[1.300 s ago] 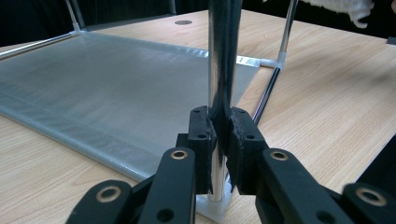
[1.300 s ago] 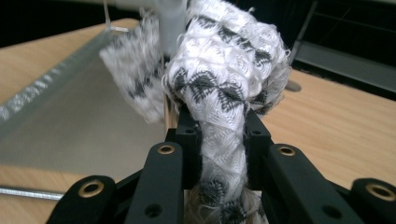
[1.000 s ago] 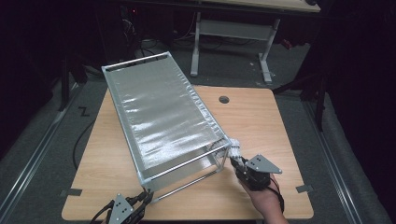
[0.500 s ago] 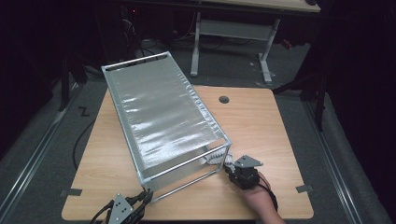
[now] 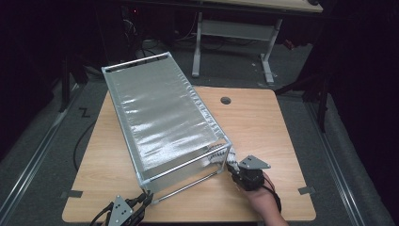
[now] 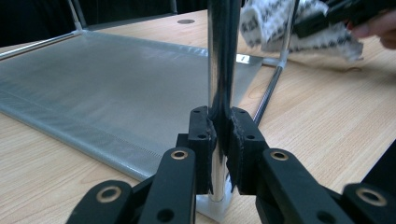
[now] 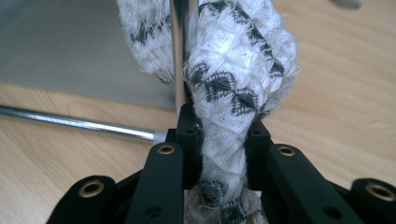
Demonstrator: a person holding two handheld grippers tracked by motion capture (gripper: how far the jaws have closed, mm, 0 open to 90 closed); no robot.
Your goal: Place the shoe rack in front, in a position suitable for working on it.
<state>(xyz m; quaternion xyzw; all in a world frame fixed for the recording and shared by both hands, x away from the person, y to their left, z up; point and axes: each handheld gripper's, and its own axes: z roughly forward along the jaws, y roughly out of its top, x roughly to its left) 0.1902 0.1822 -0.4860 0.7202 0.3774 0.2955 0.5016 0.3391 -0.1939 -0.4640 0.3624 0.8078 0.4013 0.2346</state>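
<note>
A metal-framed rack (image 5: 160,117) with silvery mesh panels lies on the wooden table (image 5: 263,122). At the rack's near left corner my left gripper (image 5: 146,197) is shut on a chrome corner post (image 6: 223,56); in the left gripper view its pads (image 6: 201,135) clamp that post just above the white foot. My right gripper (image 5: 231,165) is at the near right post (image 7: 179,46), shut on a white cloth with a black pattern (image 7: 233,70). The cloth (image 5: 219,155) is wrapped against that post. The cloth (image 6: 280,23) and the right gripper (image 6: 345,14) also appear in the left gripper view.
A round cable hole (image 5: 226,100) sits in the table's far side. A second desk (image 5: 235,28) stands behind, on the dark floor. Tape marks (image 5: 306,190) lie at the table's near edges. Bare wood runs to the right of the rack.
My right gripper has slid the cloth a little down the near right post. The left gripper and the rack have kept still.
</note>
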